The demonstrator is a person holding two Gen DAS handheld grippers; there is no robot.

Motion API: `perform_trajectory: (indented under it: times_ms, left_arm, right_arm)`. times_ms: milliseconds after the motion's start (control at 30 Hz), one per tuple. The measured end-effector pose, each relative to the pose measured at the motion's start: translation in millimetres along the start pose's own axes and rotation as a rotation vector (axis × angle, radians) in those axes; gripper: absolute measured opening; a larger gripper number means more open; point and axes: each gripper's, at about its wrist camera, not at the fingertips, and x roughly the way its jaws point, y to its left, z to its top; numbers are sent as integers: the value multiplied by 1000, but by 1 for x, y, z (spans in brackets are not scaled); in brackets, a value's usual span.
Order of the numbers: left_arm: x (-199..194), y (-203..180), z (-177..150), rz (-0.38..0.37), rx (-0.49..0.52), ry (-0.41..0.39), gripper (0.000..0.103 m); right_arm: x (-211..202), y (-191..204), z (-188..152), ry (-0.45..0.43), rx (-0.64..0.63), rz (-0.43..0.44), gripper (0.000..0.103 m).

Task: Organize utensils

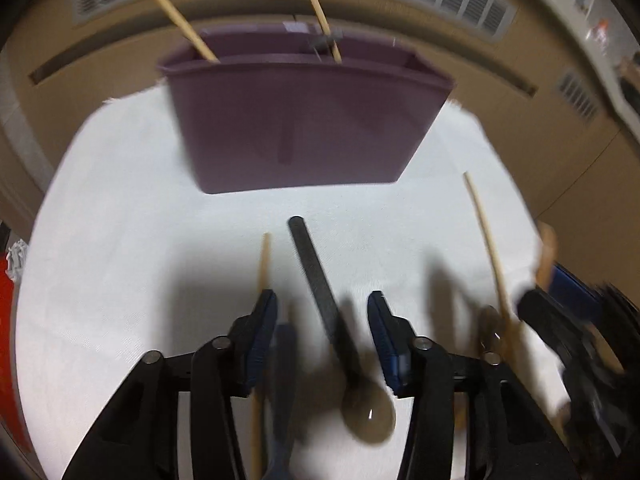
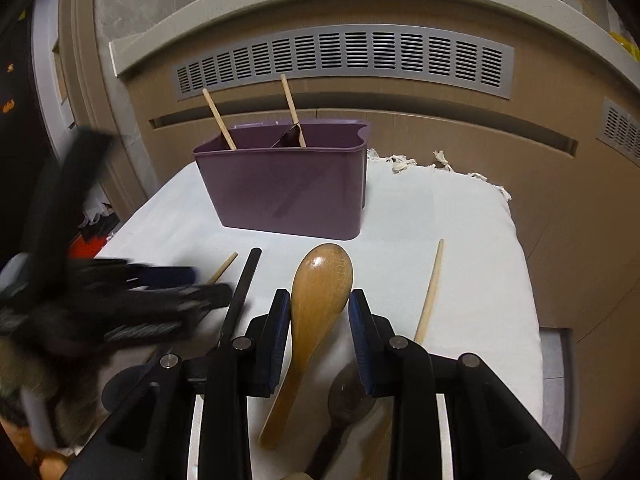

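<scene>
Utensils lie scattered on a white cloth (image 2: 460, 216), in front of a purple caddy (image 2: 288, 192) that stands at the cloth's far side before a beige cabinet with grey vents (image 2: 344, 60).

In the right wrist view, from the left: the left gripper (image 2: 168, 292) shows as a dark blur low over the cloth. Just past it the tip of a chopstick (image 2: 222, 268) pokes out, and beside that lies a black handle (image 2: 240, 292) running toward the camera. Two more sticks (image 2: 218, 118) stand in the caddy, one in each visible compartment, both leaning left. The right gripper (image 2: 319, 320) is clenched on a wooden spoon (image 2: 316, 304): the blue pads (image 2: 280, 328) press the sides of its bowl near the neck, bowl pointing away, handle slanting down to the left. Under the right finger a dark spoon bowl (image 2: 348, 396) rests on the cloth. Further right a lone chopstick (image 2: 430, 288) lies near the cloth's edge.

The left wrist view is blurred. The left gripper (image 1: 322, 332) hangs over the cloth (image 1: 120, 240) with its jaws apart and pressing on nothing. A chopstick (image 1: 262, 264) runs under its left finger, and the black-handled spoon (image 1: 320, 292) lies on the cloth between the fingers, bowl nearest the camera. To the right lies another stick (image 1: 486, 240), and at the far right edge the right gripper (image 1: 560, 300) appears, with wood showing above it. The caddy (image 1: 304, 128) stands beyond.
</scene>
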Motion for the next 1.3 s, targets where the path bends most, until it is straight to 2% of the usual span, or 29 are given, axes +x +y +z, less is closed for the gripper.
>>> perform_trajectory:
  times_ms: [167, 267, 300, 333, 400, 533, 600, 733, 800, 867, 1033, 1233, 1300]
  left_arm:
    - [31, -9, 22, 79, 21, 80, 32]
    - [36, -12, 30, 112, 33, 78, 28]
    - [37, -14, 31, 118, 42, 73, 25]
    - [37, -18, 30, 127, 67, 58, 18]
    - [34, -23, 24, 121, 99, 36, 14]
    - [5, -20, 0, 41, 72, -55, 12]
    - [-20, -19, -17, 11, 65, -142, 12]
    - [-70, -20, -53, -8, 85, -275, 12]
    - [-88, -15, -63, -25, 78, -317, 12]
    - [-113, -9, -67, -44, 64, -374, 12]
    - [-168, -2, -64, -91, 63, -511, 12]
    - [-203, 2, -69, -124, 69, -581, 12]
    - [-207, 1, -72, -129, 75, -582, 12]
  right_arm:
    - [-3, -6, -8, -13, 20, 24, 28]
    - [-2, -7, -11, -20, 25, 31, 28]
    - [-3, -6, -12, -23, 25, 32, 28]
    - [-3, -5, -13, -25, 24, 31, 28]
    - [-4, -4, -14, -32, 24, 29, 28]
    - [-12, -4, -18, -43, 25, 36, 28]
    - [-16, -4, -20, -44, 24, 41, 28]
    - [-26, -1, -26, -46, 21, 44, 26]
    - [-32, 2, -27, -47, 19, 46, 24]
    - [-40, 6, -28, -55, 14, 51, 16]
    - [-71, 21, -22, -113, -25, 69, 8]
    - [-91, 27, -11, -143, -30, 100, 6]
    - [-94, 28, -9, -150, -34, 90, 5]
